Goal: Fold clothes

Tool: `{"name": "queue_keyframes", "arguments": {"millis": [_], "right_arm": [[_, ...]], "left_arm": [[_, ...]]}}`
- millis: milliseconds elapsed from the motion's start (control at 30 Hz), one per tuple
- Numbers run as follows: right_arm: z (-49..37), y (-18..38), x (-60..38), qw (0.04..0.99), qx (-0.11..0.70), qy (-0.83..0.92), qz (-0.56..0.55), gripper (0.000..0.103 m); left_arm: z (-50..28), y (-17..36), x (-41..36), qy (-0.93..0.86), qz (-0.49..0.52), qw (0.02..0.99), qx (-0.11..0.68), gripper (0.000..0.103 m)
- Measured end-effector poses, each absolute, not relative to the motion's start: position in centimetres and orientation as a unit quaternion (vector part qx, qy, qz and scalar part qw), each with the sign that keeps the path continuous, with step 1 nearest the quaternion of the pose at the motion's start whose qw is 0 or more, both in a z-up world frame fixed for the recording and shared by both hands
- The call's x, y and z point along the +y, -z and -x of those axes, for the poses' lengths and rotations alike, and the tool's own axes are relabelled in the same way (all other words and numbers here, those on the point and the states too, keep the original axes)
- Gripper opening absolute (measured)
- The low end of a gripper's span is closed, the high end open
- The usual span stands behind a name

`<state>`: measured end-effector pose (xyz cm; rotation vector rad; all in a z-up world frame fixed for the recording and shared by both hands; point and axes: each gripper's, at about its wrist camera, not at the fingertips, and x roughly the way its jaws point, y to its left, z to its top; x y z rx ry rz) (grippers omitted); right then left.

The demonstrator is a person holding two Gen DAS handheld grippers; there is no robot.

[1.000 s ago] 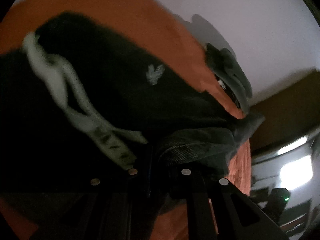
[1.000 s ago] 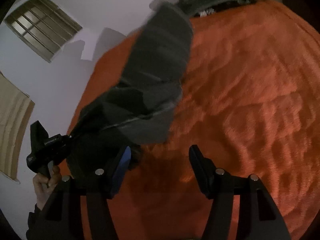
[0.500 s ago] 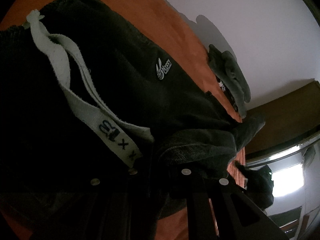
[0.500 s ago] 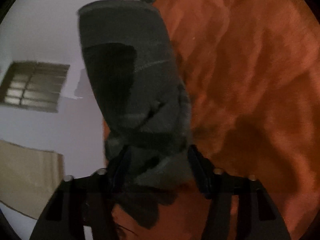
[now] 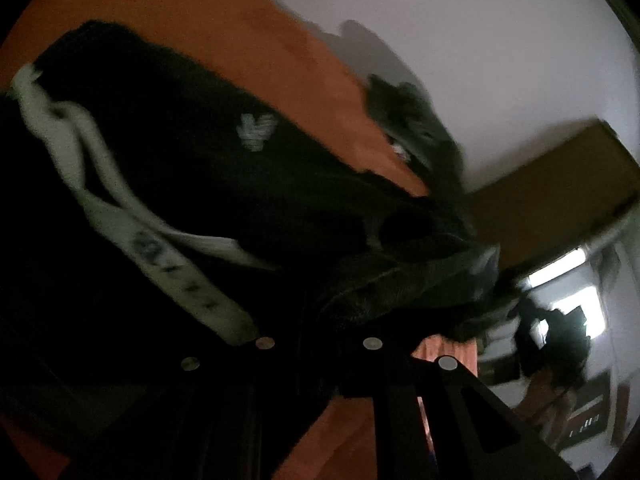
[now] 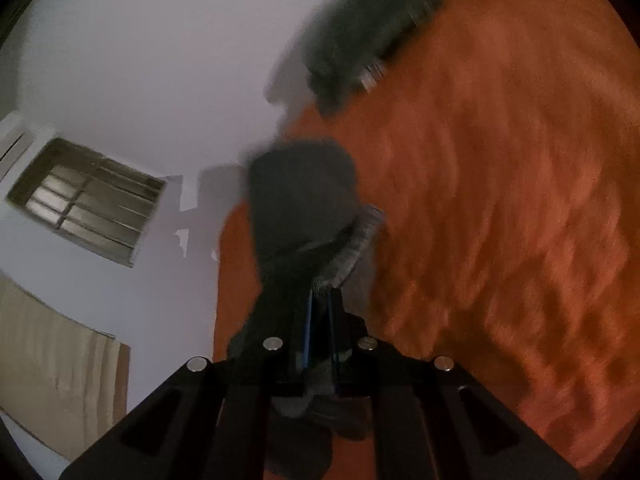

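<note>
**Both grippers clamped on the dark garment above the orange bed**

In the left wrist view we see the left gripper [image 5: 320,320] with its jaws together on a bunched fold of the dark garment [image 5: 200,184]. The cloth fills the frame from 7 to 3 o'clock and hides the fingertips. A white drawstring [image 5: 80,160] runs from 10 o'clock down toward the jaws, with blurred dark lettering near its lower end. A small white logo [image 5: 256,130] sits on the fabric just above centre. Behind the garment lies the orange bed cover [image 5: 240,40], reaching from 11 o'clock toward 2 o'clock. At its far edge, against the white wall [image 5: 480,40], a grey pile of clothes [image 5: 412,120] rests at about 2 o'clock. At 4 o'clock we make out the right gripper [image 5: 560,344] as a dark blurred shape before a bright window.

In the right wrist view the right gripper [image 6: 320,308] has just been closing; its jaws now stand clamped on a ribbed edge of the garment [image 6: 304,200], which rises from the jaws toward 12 o'clock. The bed cover [image 6: 500,220] fills the frame from 1 to 5 o'clock. The clothes pile [image 6: 368,28] lies at 12 o'clock at the bed's far edge. A barred window [image 6: 88,200] sits in the wall at 9 o'clock. Both views are blurred.
</note>
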<state>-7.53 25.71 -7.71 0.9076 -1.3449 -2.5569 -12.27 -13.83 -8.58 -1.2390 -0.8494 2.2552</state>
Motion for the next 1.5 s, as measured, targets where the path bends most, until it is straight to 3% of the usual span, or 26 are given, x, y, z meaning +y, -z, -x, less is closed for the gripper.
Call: {"name": "queue_keyframes", "arguments": {"millis": [167, 267, 367, 500, 700, 833, 900, 1033, 1500], "right_arm": [[4.0, -0.7, 29.0, 0.043, -0.398, 0.888, -0.225, 0.006], [1.3, -4.6, 31.5, 0.029, -0.368, 0.905, -0.209, 0.006], [-0.3, -4.5, 33.2, 0.004, -0.337, 0.911, -0.240, 0.006], [-3.7, 2.1, 35.6, -0.059, -0.346, 0.853, -0.387, 0.007], [-7.8, 11.0, 38.1, -0.158, -0.352, 0.738, -0.553, 0.007], [-7.5, 11.4, 39.0, -0.190, -0.381, 0.716, -0.554, 0.008], [-6.8, 10.2, 38.8, -0.187, -0.382, 0.728, -0.538, 0.017], [-3.8, 8.2, 38.0, -0.168, -0.361, 0.757, -0.518, 0.051], [15.8, 16.3, 39.6, -0.206, -0.278, 0.734, -0.584, 0.051]], "left_arm": [[10.3, 6.5, -8.8, -0.802, 0.422, 0.332, -0.262, 0.018], [8.5, 4.9, -5.0, -0.799, 0.409, 0.387, -0.208, 0.033], [7.6, 4.2, -2.8, -0.789, 0.409, 0.418, -0.186, 0.052], [8.1, 5.0, -3.3, -0.776, 0.427, 0.414, -0.213, 0.059], [9.1, 6.5, -6.8, -0.779, 0.444, 0.360, -0.258, 0.060], [9.2, 6.8, -8.7, -0.788, 0.445, 0.330, -0.269, 0.060], [9.2, 7.2, -9.4, -0.787, 0.447, 0.322, -0.277, 0.060], [9.5, 8.2, -9.5, -0.782, 0.459, 0.311, -0.285, 0.060], [9.5, 11.7, -6.7, -0.774, 0.514, 0.296, -0.220, 0.060]]}}
